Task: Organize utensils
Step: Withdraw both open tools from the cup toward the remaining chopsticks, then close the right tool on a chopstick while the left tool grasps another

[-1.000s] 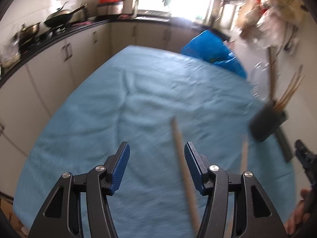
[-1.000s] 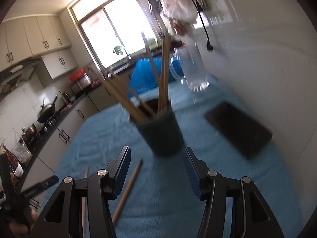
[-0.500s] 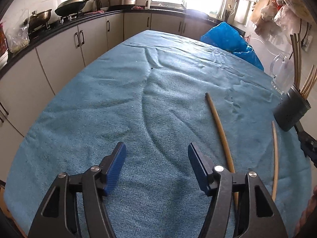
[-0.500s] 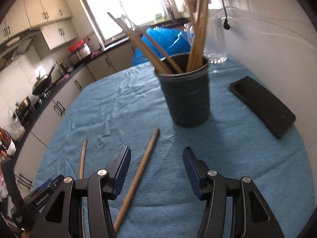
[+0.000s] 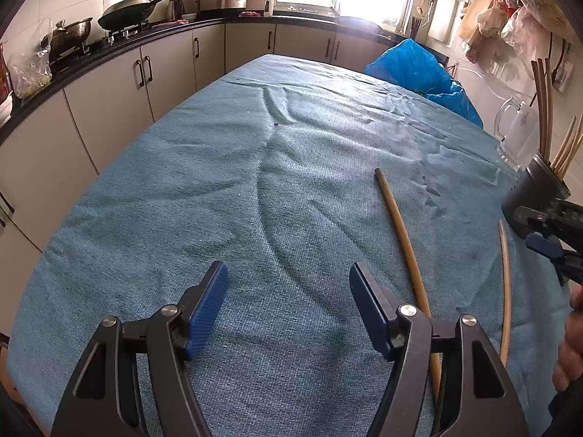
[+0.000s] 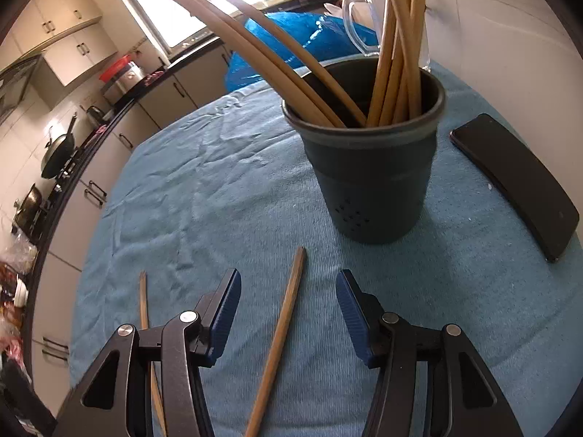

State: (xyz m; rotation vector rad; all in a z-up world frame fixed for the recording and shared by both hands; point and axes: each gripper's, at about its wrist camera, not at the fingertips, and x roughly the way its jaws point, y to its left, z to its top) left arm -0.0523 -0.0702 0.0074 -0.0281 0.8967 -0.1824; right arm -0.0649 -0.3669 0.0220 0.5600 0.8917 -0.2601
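A dark grey utensil holder (image 6: 368, 178) stands on the blue cloth and holds several wooden chopsticks (image 6: 393, 54). It also shows at the right edge of the left wrist view (image 5: 535, 193). Two loose chopsticks lie on the cloth. One chopstick (image 6: 278, 342) lies between the open jaws of my right gripper (image 6: 288, 313). The other chopstick (image 6: 144, 302) lies to its left. In the left wrist view they appear as a thick stick (image 5: 404, 244) and a thin stick (image 5: 504, 284). My left gripper (image 5: 288, 306) is open and empty above the cloth, left of the thick stick.
A black phone (image 6: 517, 182) lies right of the holder. A glass jug (image 5: 517, 134) and a blue plastic bag (image 5: 419, 73) sit at the far right of the table. Kitchen cabinets and a stove with pans (image 5: 135, 3) line the left side.
My right gripper has moved closer to the holder and lower, over the loose chopstick. My left gripper's view has steadied over the cloth. Both grippers stay open.
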